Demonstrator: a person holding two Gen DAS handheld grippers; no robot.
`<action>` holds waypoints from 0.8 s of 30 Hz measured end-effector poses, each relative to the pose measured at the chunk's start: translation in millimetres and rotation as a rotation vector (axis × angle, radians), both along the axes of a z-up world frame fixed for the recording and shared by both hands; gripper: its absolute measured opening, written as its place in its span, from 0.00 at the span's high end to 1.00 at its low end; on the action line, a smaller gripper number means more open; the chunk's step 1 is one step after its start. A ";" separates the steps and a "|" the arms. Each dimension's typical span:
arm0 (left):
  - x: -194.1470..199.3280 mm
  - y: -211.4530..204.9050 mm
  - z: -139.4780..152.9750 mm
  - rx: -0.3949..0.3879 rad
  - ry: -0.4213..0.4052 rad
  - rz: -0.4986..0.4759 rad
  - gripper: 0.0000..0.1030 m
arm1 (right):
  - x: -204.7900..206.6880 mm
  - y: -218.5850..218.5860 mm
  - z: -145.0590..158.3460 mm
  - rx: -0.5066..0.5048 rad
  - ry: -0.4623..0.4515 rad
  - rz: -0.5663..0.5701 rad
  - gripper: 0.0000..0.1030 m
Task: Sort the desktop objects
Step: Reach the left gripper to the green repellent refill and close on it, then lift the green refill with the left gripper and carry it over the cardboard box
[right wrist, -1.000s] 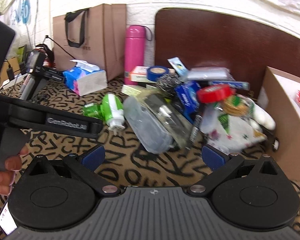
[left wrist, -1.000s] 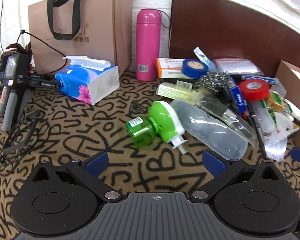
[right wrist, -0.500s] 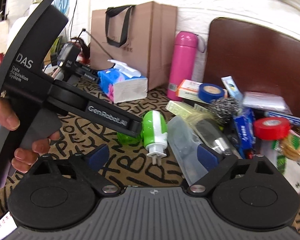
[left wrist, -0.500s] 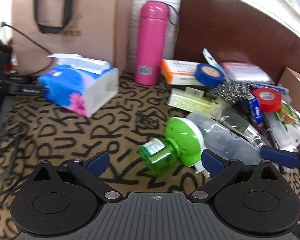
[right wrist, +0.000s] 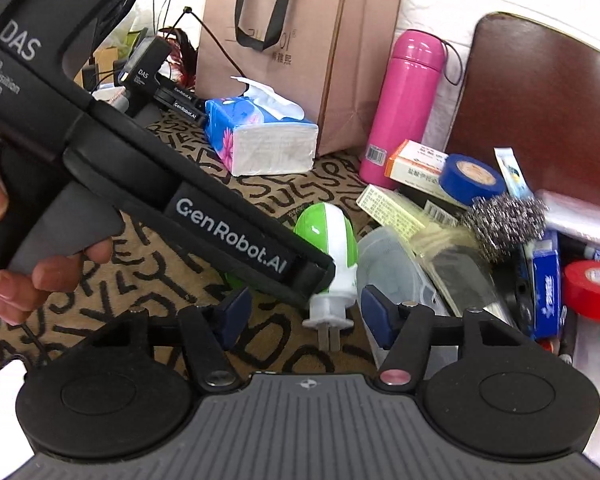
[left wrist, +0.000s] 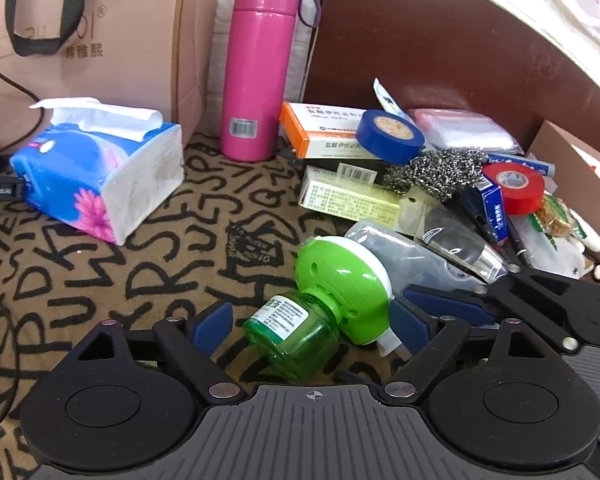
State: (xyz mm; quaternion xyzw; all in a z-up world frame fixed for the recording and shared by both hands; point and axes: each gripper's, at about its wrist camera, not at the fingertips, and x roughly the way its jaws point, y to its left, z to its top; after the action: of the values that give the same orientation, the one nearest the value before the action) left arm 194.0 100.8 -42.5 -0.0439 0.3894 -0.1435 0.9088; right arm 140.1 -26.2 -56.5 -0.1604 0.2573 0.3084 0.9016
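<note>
Left wrist view shows the green mosquito repellent heater (left wrist: 332, 300) lying on its side on the letter-patterned cloth (left wrist: 100, 280), its green liquid bottle toward the camera and its white plug end turned right. It lies between the blue pads of the left gripper (left wrist: 312, 324), whose jaws are closing but do not yet press it. From the right wrist view, the right gripper (right wrist: 306, 314) has its jaws closing around the heater's white plug (right wrist: 328, 312), with gaps showing on both sides. Just right of the heater lies a clear plastic case (left wrist: 420, 264). Farther back stand a tissue pack (left wrist: 100, 176), a pink flask (left wrist: 258, 68) and a paper bag (left wrist: 100, 40).
</note>
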 end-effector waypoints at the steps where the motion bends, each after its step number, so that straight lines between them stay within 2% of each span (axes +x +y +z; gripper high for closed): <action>1: 1.6 0.9 -1.1 -0.013 0.004 -0.007 0.16 | 1.9 1.6 -1.2 -0.004 -0.003 0.011 0.37; 5: 4.8 3.2 -3.6 -0.021 -0.002 0.009 0.21 | 4.2 10.2 -7.8 -0.048 -0.044 0.037 0.36; 8: 2.8 5.1 -4.0 -0.032 -0.001 0.010 0.21 | -0.9 14.0 -11.3 -0.097 -0.083 0.037 0.41; 10: -1.8 1.9 -3.5 -0.015 -0.003 0.013 0.21 | -4.1 13.4 -10.9 -0.120 -0.104 0.023 0.57; 11: -4.9 -0.2 -2.5 -0.004 -0.006 0.013 0.22 | -4.4 11.3 -9.1 -0.114 -0.102 0.012 0.61; 13: -10.8 -3.6 -1.5 0.012 -0.008 0.007 0.22 | -4.3 4.5 -5.3 -0.076 -0.063 0.007 0.61; 19: -34.7 -16.7 3.8 0.005 0.009 -0.017 0.23 | -29.7 -12.1 0.6 -0.059 -0.045 -0.011 0.61; 24: -66.8 -53.0 8.7 0.030 0.014 -0.093 0.24 | -62.2 -49.3 9.7 -0.043 -0.013 -0.060 0.61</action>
State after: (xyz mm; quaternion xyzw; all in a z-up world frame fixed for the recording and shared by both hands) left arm 127.1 47.9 -33.8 -0.0133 0.3996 -0.1795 0.8988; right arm 77.9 -75.5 -46.8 -0.1742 0.2626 0.2745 0.9085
